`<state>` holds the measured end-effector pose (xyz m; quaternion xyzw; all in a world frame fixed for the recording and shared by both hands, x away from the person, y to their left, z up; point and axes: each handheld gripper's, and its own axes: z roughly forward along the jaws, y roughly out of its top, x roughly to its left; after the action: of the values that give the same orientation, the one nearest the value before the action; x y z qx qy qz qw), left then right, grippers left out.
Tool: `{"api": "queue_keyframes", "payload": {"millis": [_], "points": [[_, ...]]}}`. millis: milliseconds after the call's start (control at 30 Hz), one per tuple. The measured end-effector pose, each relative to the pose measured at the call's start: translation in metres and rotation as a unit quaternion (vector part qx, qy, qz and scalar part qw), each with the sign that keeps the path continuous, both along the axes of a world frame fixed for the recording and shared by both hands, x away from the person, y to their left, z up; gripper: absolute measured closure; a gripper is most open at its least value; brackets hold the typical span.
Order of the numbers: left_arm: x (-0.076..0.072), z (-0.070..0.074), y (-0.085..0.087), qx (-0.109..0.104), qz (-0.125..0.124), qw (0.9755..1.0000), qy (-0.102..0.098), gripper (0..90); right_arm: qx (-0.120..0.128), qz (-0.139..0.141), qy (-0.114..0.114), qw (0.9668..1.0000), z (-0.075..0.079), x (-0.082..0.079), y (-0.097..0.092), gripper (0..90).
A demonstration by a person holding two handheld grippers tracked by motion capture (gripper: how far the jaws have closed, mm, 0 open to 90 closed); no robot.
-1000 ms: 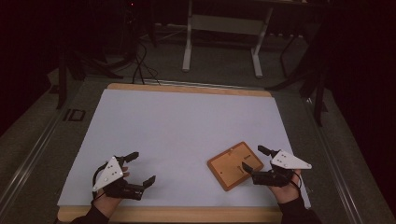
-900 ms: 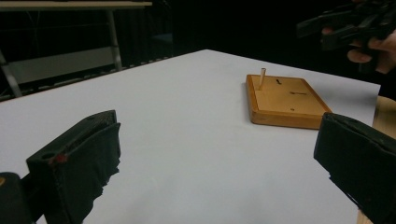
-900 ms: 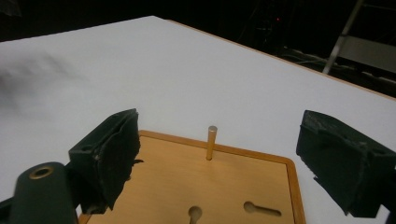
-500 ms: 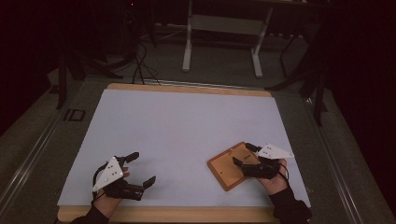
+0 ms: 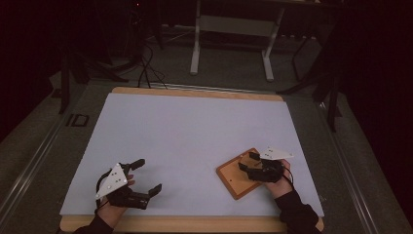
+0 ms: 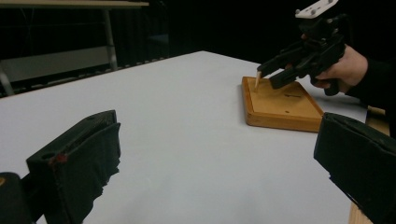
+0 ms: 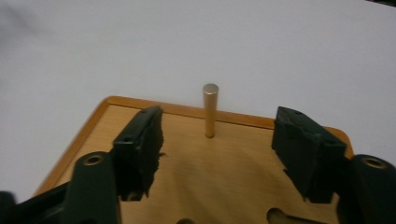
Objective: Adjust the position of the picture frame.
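A board (image 5: 238,174) is lying at the worktop's (image 5: 195,131) near right, with a peg (image 7: 209,111) standing upright in it near its far edge.

One marking is legible: the letters "ID" (image 5: 76,120) stand on the dark floor strip just left of the table's (image 5: 195,92) far left corner.

White-topped table (image 5: 195,141) with wooden edge; wooden board (image 5: 238,175) lies flat near its right front.

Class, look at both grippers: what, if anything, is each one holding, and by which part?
Nothing is held. The right gripper has been closing around the upright wooden peg without touching it; the left gripper is open.
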<state>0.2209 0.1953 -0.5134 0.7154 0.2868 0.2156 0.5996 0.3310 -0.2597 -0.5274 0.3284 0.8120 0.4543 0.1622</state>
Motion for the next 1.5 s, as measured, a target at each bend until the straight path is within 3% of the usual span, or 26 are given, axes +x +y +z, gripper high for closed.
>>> {"api": "queue_keyframes", "payload": {"millis": [167,367,567,1133,1500], "points": [[0.0,0.0,0.0,0.001,0.0,1.0,0.0,0.9,-0.009,0.008,0.006,0.9999,-0.002,0.005,0.009,45.2],[0.0,0.0,0.001,-0.002,0.0,1.0,0.0,0.9,-0.026,0.009,0.014,0.9995,-0.006,0.009,0.016,65.2],[-0.001,0.0,0.0,0.0,-0.001,1.0,0.0,0.9,-0.021,0.011,0.021,0.9995,-0.006,0.012,0.017,83.2],[0.001,-0.001,0.0,0.003,-0.003,1.0,0.003,0.9,-0.013,-0.01,0.023,0.9996,-0.006,0.008,0.018,85.3],[0.001,-0.001,0.0,0.003,-0.002,1.0,0.004,0.9,0.001,-0.014,0.011,0.9998,0.008,0.002,0.01,85.5]]}}
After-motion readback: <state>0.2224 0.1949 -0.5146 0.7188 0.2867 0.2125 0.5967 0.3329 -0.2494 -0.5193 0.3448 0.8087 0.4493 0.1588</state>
